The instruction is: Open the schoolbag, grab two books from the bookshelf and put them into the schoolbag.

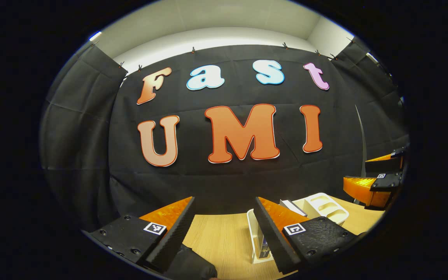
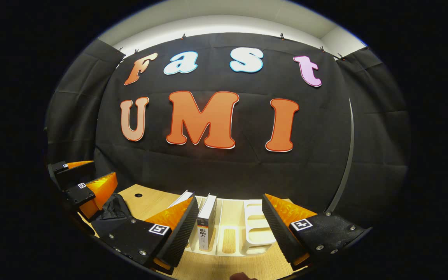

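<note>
In the right gripper view my right gripper is open, and an upright book with a white spine stands between its fingers in the white bookshelf rack. A second book leans just left of it. The black schoolbag lies on the wooden table at the left, below my left gripper. In the left gripper view my left gripper is open over the table with nothing between its fingers. The schoolbag shows as a dark edge at the bottom, the rack stands to the right, and the right gripper hangs beyond it.
The light wooden table runs up to the black cloth wall. A small round hole is in the table top near its far left corner. Empty slots of the rack lie on its right side.
</note>
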The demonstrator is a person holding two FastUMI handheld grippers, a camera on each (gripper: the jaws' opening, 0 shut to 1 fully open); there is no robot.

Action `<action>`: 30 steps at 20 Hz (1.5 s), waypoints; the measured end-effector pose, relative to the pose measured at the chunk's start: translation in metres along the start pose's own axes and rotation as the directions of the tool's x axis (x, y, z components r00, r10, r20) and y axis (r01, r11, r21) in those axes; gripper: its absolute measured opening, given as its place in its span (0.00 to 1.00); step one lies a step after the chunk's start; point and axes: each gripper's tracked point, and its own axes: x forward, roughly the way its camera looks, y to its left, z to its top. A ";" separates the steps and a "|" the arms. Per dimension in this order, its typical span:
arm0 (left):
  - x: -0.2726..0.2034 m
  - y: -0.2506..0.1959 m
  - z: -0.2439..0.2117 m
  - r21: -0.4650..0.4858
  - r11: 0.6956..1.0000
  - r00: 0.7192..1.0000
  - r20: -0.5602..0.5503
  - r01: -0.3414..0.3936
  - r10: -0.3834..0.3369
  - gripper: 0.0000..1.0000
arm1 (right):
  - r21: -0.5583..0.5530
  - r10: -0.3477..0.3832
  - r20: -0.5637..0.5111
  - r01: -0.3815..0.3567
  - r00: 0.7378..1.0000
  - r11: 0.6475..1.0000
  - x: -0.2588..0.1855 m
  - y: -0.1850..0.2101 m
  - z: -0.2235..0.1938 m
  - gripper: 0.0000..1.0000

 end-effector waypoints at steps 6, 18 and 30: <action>-0.002 0.018 -0.045 0.102 0.995 0.998 -0.062 -0.015 0.022 0.96 | -0.002 0.002 -0.022 -0.002 1.000 1.000 -0.001 -0.002 -0.011 0.97; -0.059 0.079 -0.209 0.481 0.875 0.920 -0.361 0.044 0.153 0.96 | -0.058 0.005 -0.059 -0.008 0.998 0.998 0.021 -0.002 -0.032 0.97; -0.110 0.100 -0.335 0.658 0.704 0.769 -0.587 0.269 0.255 0.97 | -0.081 -0.022 -0.081 0.016 0.997 0.997 0.028 -0.012 -0.043 0.97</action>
